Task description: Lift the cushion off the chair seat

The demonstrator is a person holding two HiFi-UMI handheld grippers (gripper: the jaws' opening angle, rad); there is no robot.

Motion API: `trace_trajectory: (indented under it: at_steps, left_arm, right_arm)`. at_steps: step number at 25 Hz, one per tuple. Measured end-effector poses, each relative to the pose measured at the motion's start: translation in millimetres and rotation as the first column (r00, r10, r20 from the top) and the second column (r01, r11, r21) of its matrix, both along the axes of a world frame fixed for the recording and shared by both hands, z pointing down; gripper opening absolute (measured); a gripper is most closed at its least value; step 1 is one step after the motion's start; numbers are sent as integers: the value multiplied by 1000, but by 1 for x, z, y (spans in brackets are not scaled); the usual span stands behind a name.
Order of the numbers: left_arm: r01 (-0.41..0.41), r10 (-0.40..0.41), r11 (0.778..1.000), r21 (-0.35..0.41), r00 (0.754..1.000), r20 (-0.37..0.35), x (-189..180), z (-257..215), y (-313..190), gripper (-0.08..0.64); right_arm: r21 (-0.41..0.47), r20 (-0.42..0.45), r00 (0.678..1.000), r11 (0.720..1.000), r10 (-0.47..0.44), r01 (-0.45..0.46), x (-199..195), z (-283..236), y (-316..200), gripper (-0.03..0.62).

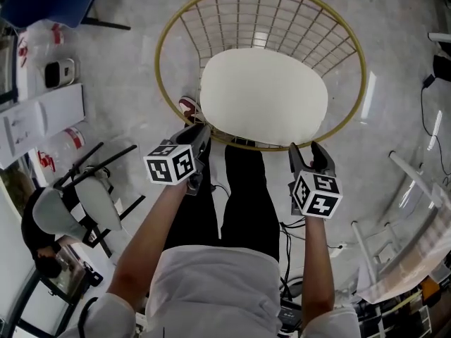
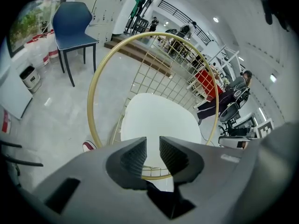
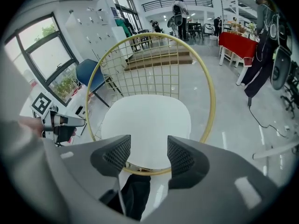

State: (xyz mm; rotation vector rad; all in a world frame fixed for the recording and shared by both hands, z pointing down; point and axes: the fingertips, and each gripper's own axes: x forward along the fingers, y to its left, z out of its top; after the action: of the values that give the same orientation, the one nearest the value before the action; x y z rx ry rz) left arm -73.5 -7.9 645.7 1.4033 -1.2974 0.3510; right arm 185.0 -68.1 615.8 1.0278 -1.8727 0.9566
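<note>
While the white cushion (image 1: 264, 94) lies on the gold wire chair (image 2: 90, 104), we hold left gripper (image 1: 201, 128) and right gripper (image 1: 305, 148) near its front edge, both jaws parted and empty.

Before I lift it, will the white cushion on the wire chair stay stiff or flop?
The cushion looks thin and wide, so it may sag when held by its near edge only. Being thin, it is probably light. No ties to the wire chair show, so it should come off freely.
</note>
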Motion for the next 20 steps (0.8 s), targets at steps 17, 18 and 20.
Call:
trace_trajectory:
  at_steps: [17, 18, 20]
  left_arm:
    - [7, -6, 999, -52, 1000, 25, -4, 64, -17, 193]
    - [13, -11, 999, -53, 1000, 28, -5, 66, -17, 200]
    - [25, -23, 998, -54, 999, 33, -8, 70, -17, 214]
  right_arm:
    - [-22, -91, 995, 999, 40, -43, 9, 59, -30, 365]
    - [-28, -91, 995, 998, 45, -48, 9, 62, -30, 368]
    - [-37, -92, 994, 998, 53, -57, 8, 69, -31, 377]
